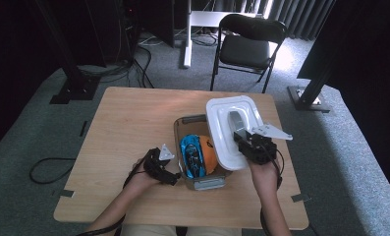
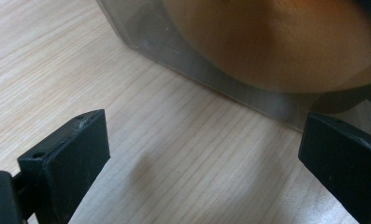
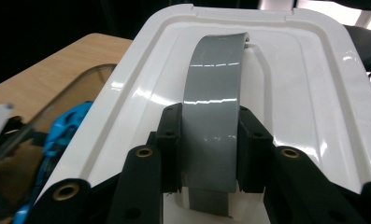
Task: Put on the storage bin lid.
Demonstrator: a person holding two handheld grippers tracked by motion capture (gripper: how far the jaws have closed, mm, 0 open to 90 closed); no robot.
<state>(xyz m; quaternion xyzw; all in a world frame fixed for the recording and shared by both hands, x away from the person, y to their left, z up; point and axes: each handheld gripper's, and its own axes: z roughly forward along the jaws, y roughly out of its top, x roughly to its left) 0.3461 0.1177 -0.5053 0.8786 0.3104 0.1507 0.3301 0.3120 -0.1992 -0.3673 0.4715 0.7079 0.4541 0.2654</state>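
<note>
The right gripper [image 1: 245, 139] is clamping its fingers [image 3: 170, 140] on the grey arched handle [image 3: 214, 102] of the white lid [image 1: 222, 123], gripping the strap from both sides. The lid is sitting right of centre in the high view, tilted over the right rim of the clear storage bin [image 1: 202, 183] and covering that side of the opening.

Handling, as judged: the lid is appearing to be rigid moulded plastic, light, with a glossy and probably slippery surface. The handle is the proper hold point; a grip at its middle is keeping the lid balanced, while a hold on the smooth rim would risk slipping.

The bin is standing at the lower centre of the desk [image 1: 128, 118]. It is holding a blue item [image 1: 192, 153] on its left side and an orange rounded object [image 1: 209, 155] beside it; neither can be identified further.

The left gripper [image 1: 169, 164] is resting at the bin's left wall, lower left of centre, with its fingers [image 2: 75, 149] standing apart and holding nothing. In the left gripper view, the bin's wall lies just beyond them.
</note>
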